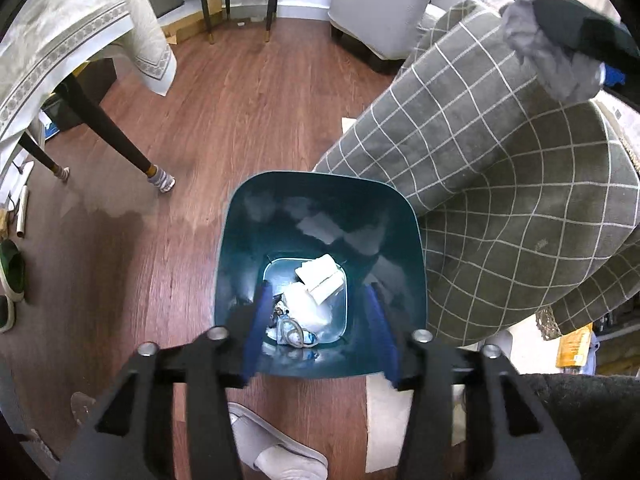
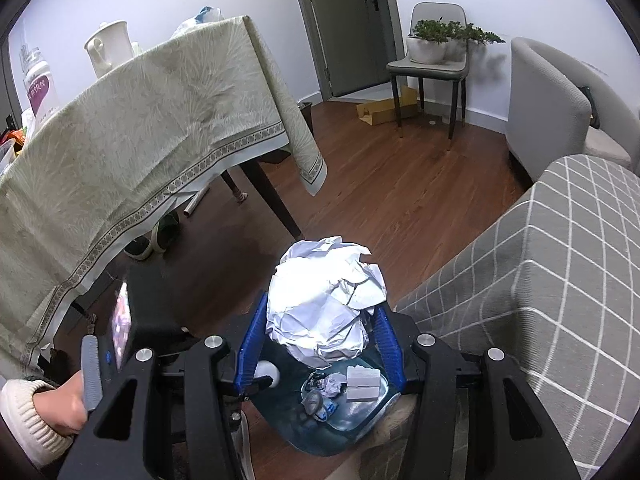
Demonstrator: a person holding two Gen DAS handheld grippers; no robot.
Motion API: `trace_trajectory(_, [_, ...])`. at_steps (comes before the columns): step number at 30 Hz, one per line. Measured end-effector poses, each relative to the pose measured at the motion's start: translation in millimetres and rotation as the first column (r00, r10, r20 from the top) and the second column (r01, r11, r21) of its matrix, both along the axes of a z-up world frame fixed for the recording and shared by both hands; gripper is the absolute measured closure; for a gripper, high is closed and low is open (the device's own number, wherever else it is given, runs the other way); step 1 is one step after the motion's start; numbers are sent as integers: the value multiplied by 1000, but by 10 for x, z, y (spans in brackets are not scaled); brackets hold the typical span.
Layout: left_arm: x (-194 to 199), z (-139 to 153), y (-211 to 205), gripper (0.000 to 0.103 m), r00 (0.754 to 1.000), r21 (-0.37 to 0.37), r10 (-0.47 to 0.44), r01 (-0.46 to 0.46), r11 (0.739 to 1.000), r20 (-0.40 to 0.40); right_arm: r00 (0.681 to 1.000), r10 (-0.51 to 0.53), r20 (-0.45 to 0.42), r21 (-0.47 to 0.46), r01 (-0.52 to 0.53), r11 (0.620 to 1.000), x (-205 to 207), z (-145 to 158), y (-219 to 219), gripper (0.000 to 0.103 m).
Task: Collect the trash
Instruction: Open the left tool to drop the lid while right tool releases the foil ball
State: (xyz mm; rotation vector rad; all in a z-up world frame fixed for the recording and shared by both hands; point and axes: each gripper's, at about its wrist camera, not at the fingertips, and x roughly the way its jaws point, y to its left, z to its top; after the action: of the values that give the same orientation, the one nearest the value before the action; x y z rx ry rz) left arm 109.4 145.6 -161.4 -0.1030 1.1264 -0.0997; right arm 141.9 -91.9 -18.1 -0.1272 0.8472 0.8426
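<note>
A teal trash bin (image 1: 240, 216) stands on the wood floor beside a checked sofa cushion. White paper pieces (image 1: 322, 280) and other scraps lie at its bottom. My left gripper (image 1: 318, 292) is open and empty, hanging over the bin's mouth. My right gripper (image 2: 324, 312) is shut on a big crumpled white paper ball (image 2: 326, 304), held above the bin (image 2: 304, 436). In the left wrist view the right gripper (image 1: 576, 52) with the paper ball (image 1: 544, 56) shows at the upper right, above the cushion.
A grey checked cushion (image 1: 500, 184) lies right of the bin. A table with a pale cloth (image 2: 132, 140) stands left, its legs (image 1: 100, 128) on the floor. Slippers (image 1: 276, 448), a chair (image 2: 432, 72) with a plant, and an armchair (image 2: 548, 100) stand around.
</note>
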Motion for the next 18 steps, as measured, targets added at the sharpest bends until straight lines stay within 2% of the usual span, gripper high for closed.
trace_trajectory(7, [-80,136,174,50,998,-19,38,-37,999,42,999,14,-31,-47,-16,999,24,-192,165,52])
trace_trajectory(13, [-149,383,295,47,990,-44,71,-66,997,121,997,20,-70,-111,-28,993,42,-449,295,52])
trace_trajectory(18, [-196,579,316,42,978,-21,83,-81,997,192,991,22,-131,-166,-44,985,60,-709,393,52])
